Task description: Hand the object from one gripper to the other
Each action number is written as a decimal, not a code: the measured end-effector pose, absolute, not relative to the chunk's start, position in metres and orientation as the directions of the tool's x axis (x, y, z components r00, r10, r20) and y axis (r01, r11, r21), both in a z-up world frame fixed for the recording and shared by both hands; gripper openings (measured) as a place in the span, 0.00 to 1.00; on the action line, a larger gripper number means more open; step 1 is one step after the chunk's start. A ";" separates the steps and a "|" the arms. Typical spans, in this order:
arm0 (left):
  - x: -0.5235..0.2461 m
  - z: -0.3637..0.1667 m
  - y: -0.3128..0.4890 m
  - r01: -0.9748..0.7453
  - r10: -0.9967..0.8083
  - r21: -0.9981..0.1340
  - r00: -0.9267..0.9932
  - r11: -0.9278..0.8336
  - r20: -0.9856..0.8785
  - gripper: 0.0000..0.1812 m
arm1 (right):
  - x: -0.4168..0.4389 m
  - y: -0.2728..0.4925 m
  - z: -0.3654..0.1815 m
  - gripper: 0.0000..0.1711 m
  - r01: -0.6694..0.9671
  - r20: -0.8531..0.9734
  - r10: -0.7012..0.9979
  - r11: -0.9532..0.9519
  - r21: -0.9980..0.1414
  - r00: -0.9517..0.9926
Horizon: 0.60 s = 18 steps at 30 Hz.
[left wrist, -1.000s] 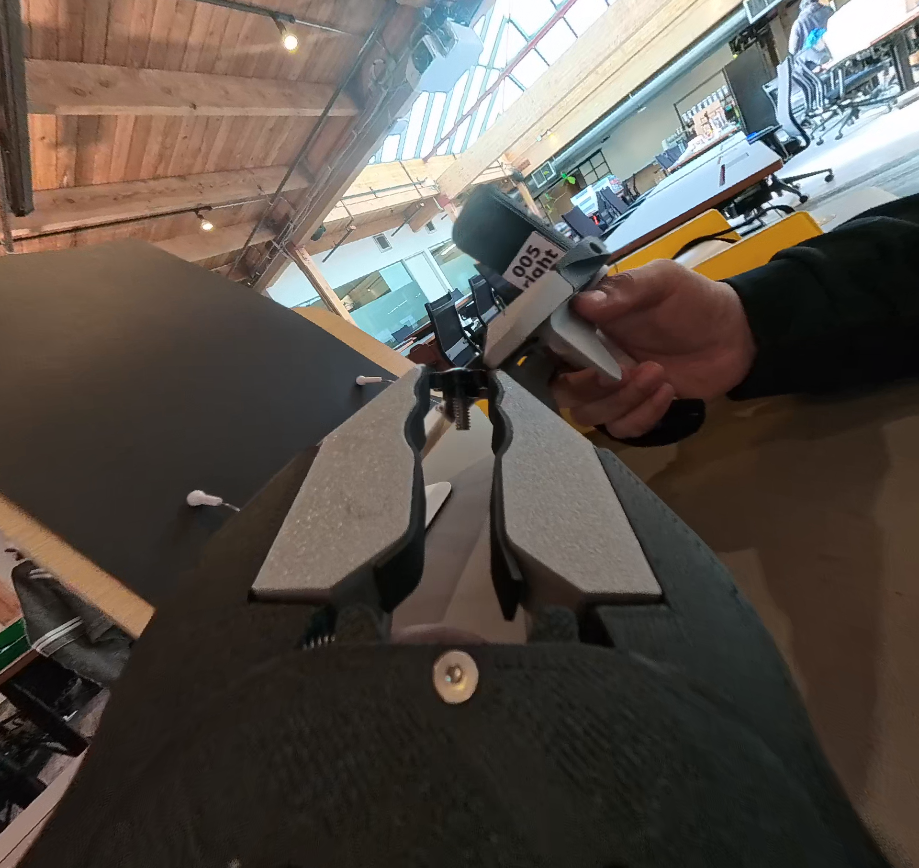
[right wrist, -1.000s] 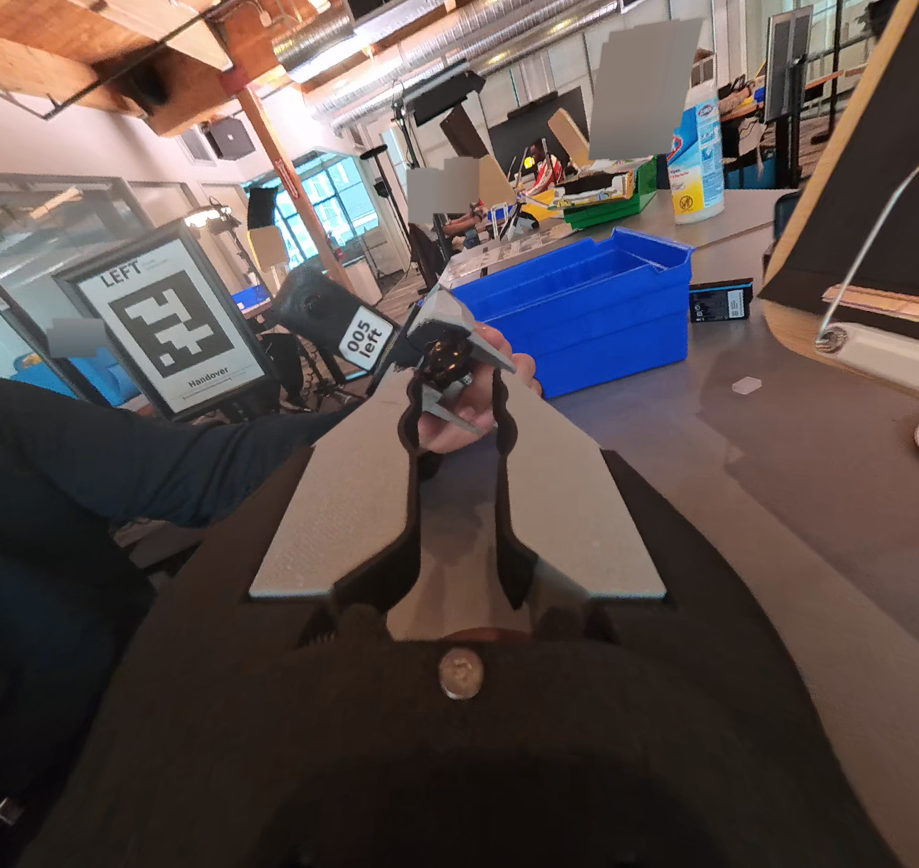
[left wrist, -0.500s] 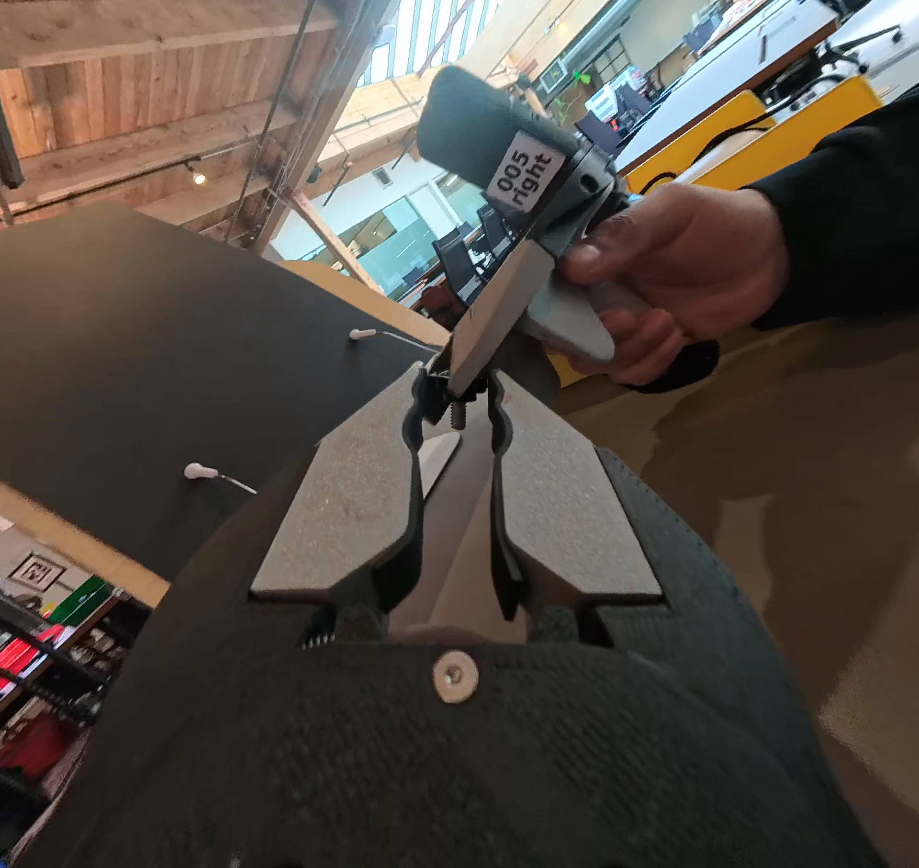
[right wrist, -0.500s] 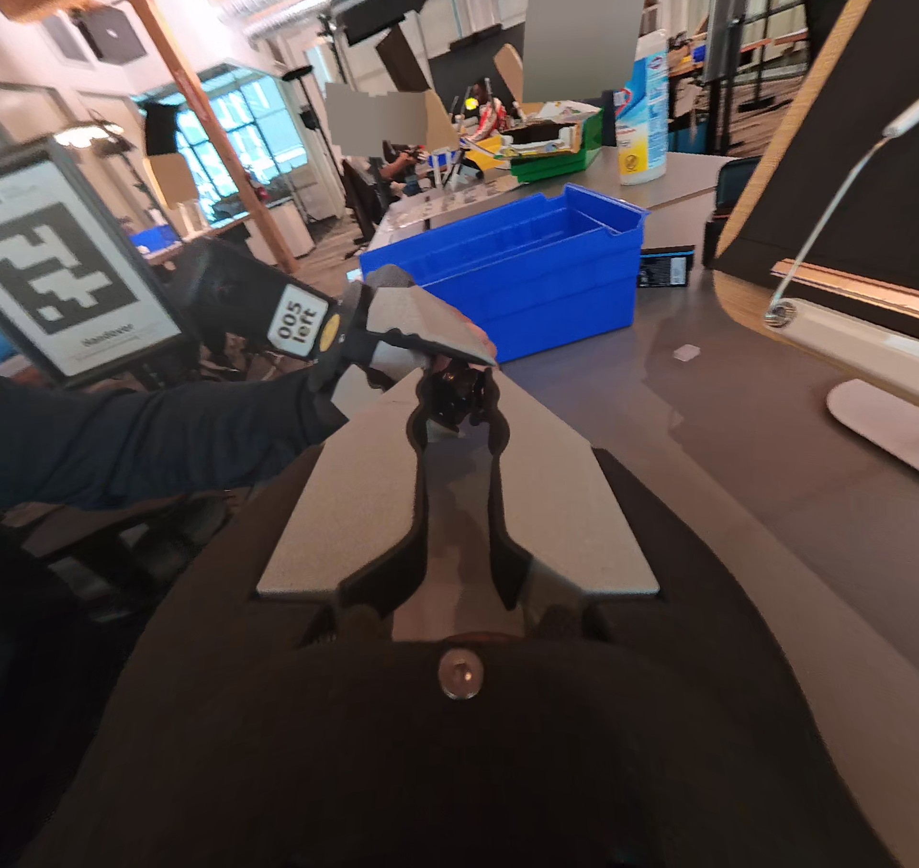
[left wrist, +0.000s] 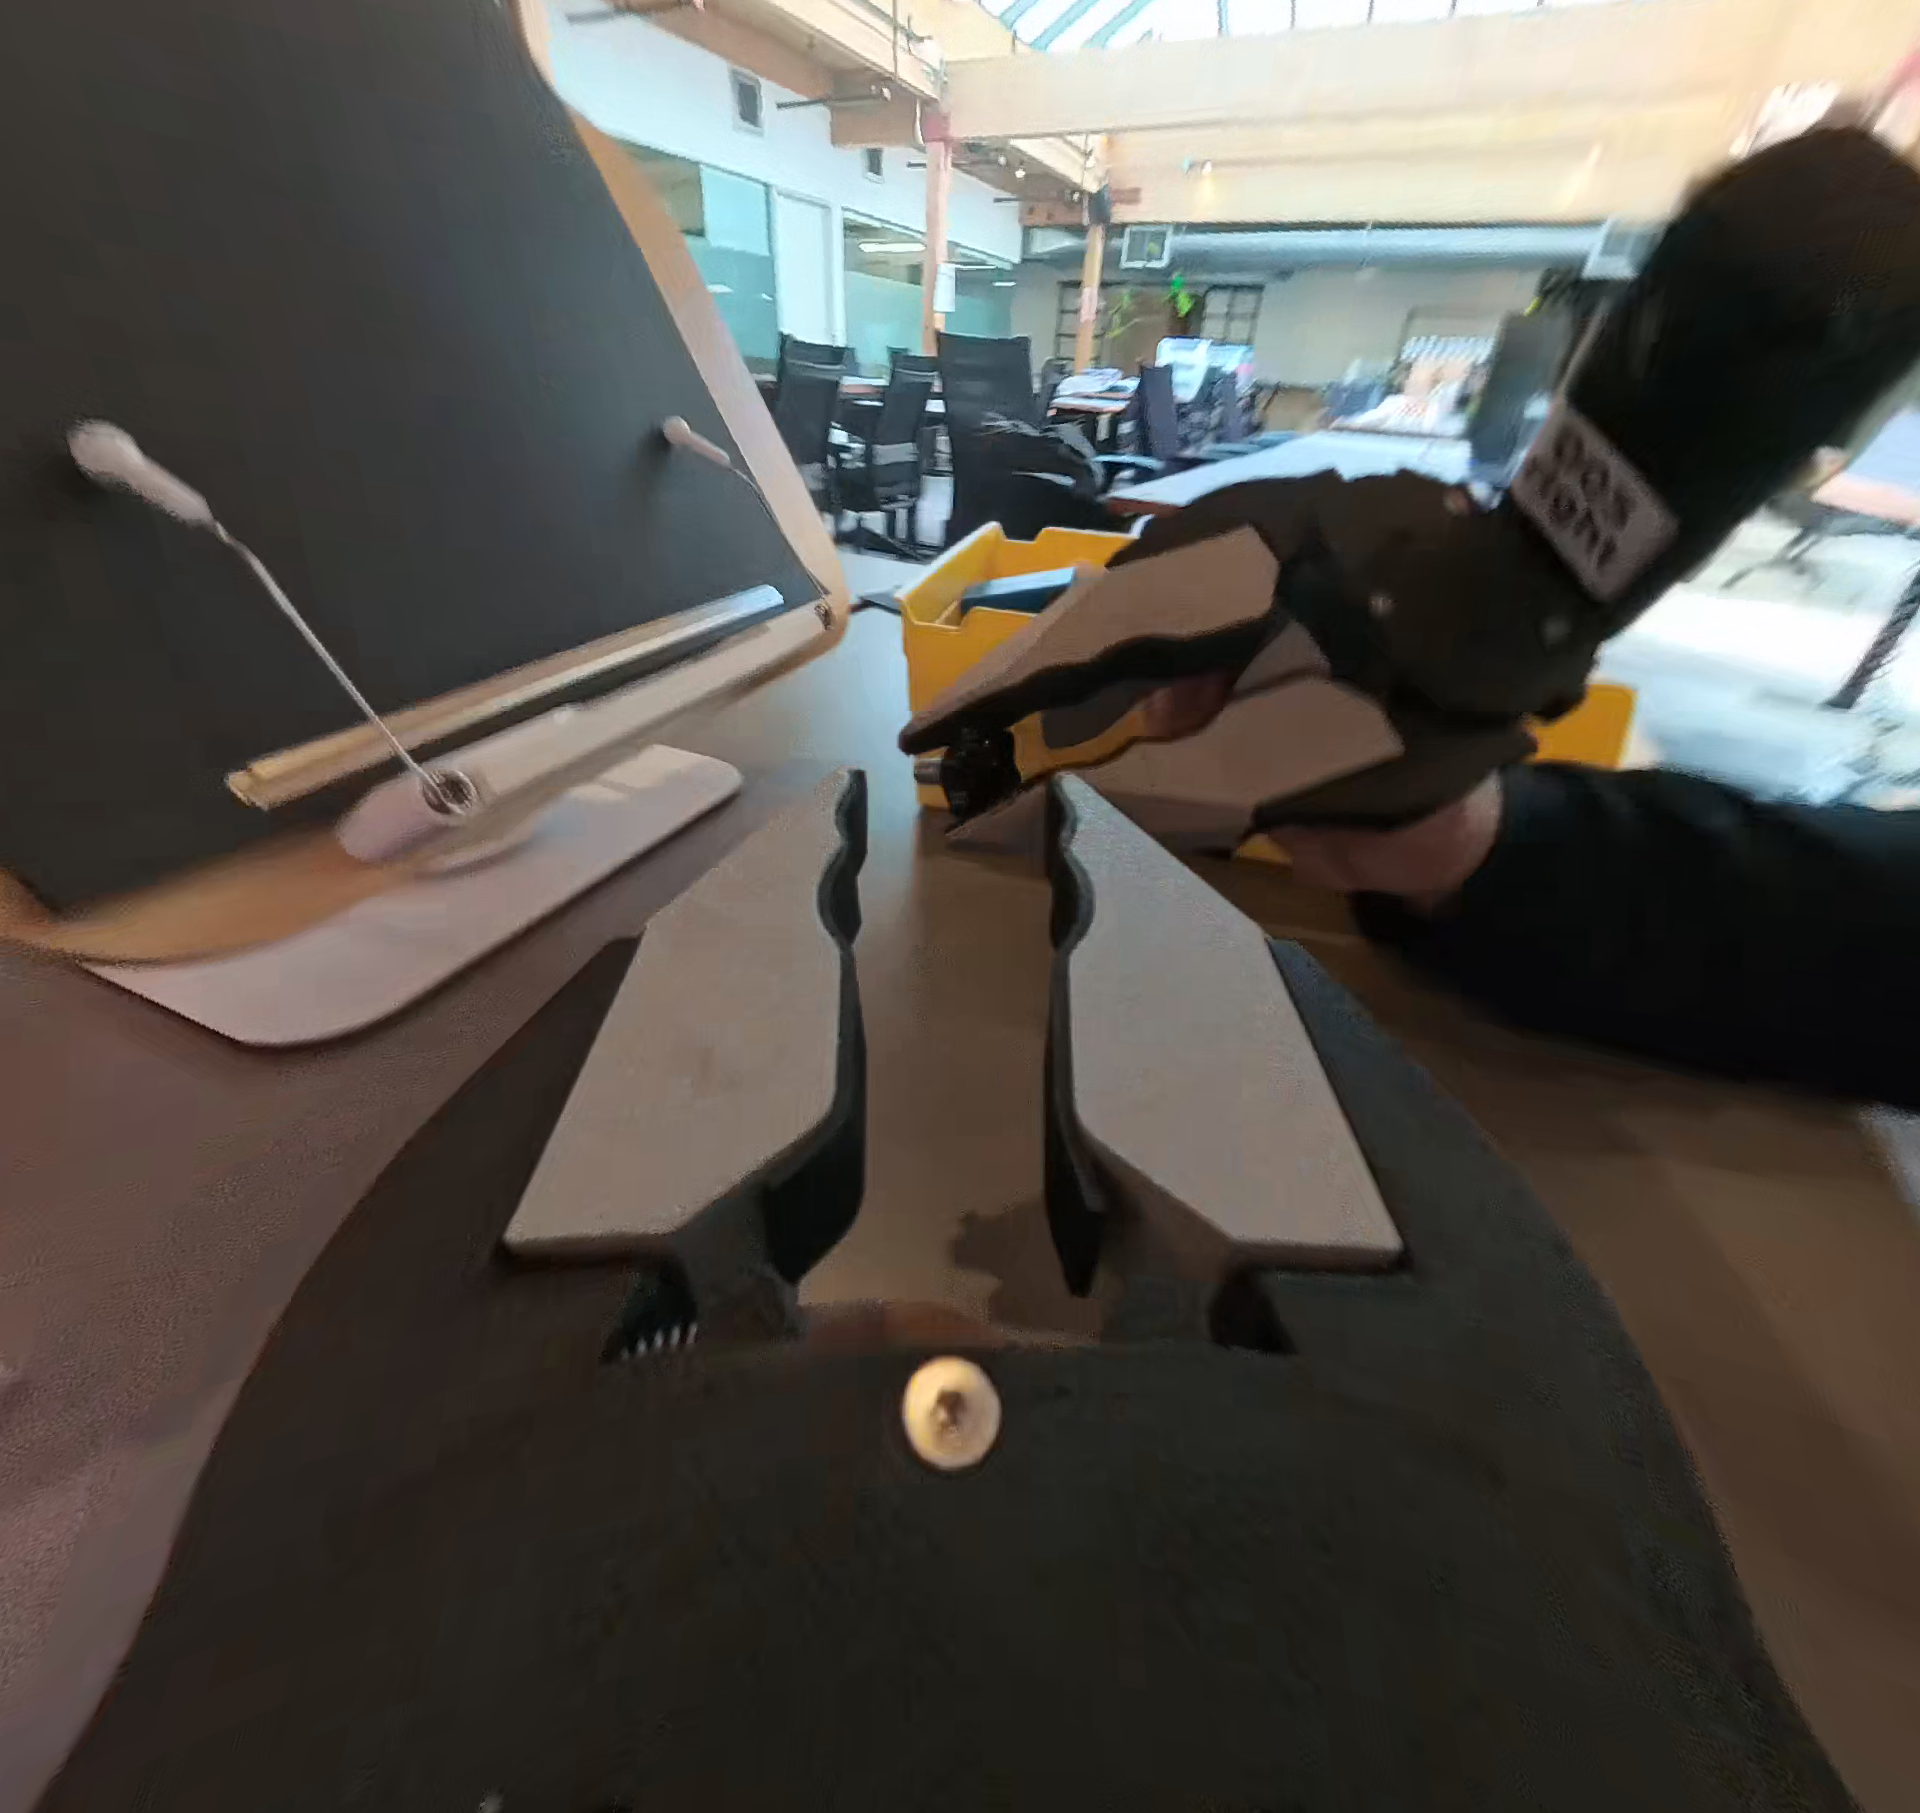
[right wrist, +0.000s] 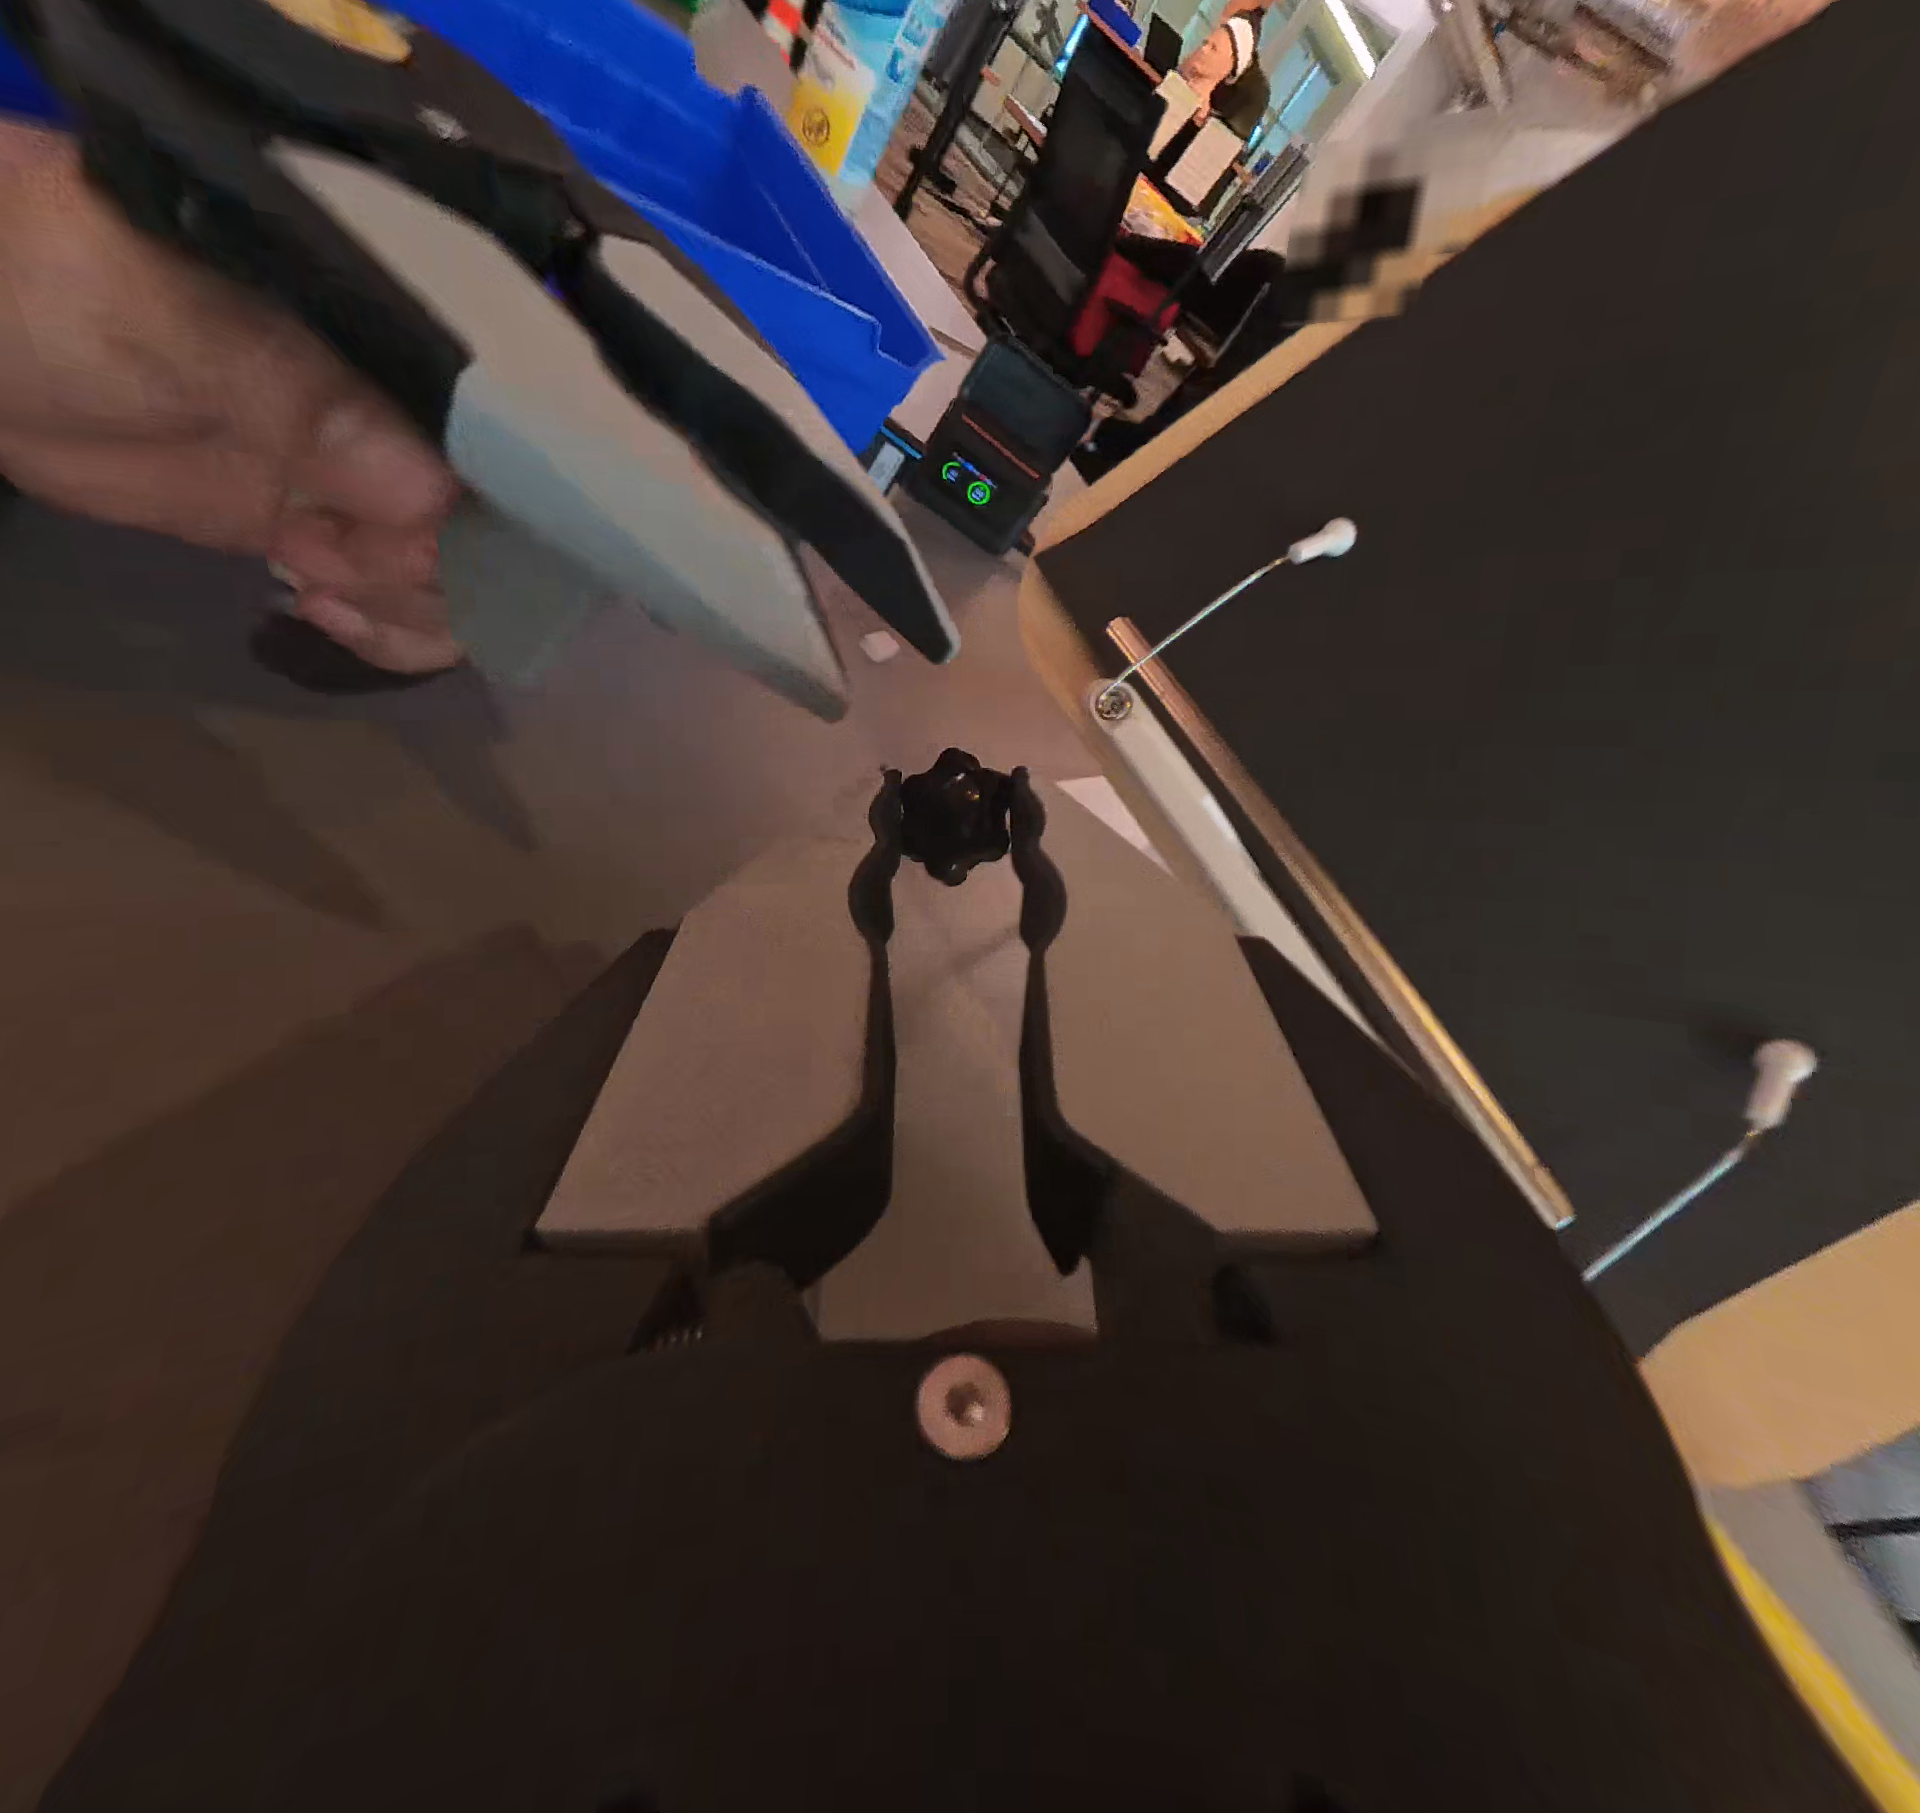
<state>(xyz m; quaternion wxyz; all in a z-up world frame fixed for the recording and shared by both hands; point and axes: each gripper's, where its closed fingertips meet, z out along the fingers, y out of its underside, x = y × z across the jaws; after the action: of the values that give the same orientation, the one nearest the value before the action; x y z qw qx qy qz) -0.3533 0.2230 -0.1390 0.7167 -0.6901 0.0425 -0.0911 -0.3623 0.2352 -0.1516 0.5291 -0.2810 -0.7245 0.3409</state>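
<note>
— Which tongs have it?

— The right tongs [right wrist: 953, 807]. They are pinching a small black knob with a threaded stud [right wrist: 953, 813] right at the tips, lobed head facing the right wrist camera. From the left wrist camera you see the same knob [left wrist: 975, 771] clamped at the end of those right tongs [left wrist: 961, 776], with the stud poking out sideways.

— And the left tongs?

— The left tongs [left wrist: 956, 807] are spread, with bare brown worktop [left wrist: 1662, 1244] showing through the gap. Nothing sits between them. In the right wrist view the left tongs [right wrist: 894, 667] hang above and to the left of the knob, apart from it, blurred, with a hand [right wrist: 208, 433] on the grip.

— How close are the two?

— Near. The knob sits just beyond the tips of the spread left tongs, off the worktop, not touching them as far as I can tell.

— What's around the knob?

— To its left, in the left wrist view, the tilted black board [left wrist: 312, 309] on a pale base, with white-tipped wire pegs [left wrist: 125, 459]. Behind the knob, a yellow bin [left wrist: 966, 610]. A black-sleeved arm [left wrist: 1683, 911] reaches in from its right. From the right wrist camera, a blue bin [right wrist: 748, 236] lies beyond the knob to the left, a small black device with green lights [right wrist: 987, 454] just past that.
</note>
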 end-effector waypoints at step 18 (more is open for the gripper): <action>-0.339 -0.165 0.231 0.378 -0.318 -0.905 0.849 -0.196 0.423 0.16 | -0.361 0.202 -0.163 0.10 -0.065 0.861 0.450 0.877 -0.476 -0.236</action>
<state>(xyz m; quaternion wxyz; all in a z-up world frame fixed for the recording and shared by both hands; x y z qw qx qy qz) -0.3394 0.2310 -0.1646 0.6338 -0.7229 -0.0207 -0.2743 -0.3613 0.2024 -0.1629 0.6050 -0.1271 -0.7566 0.2129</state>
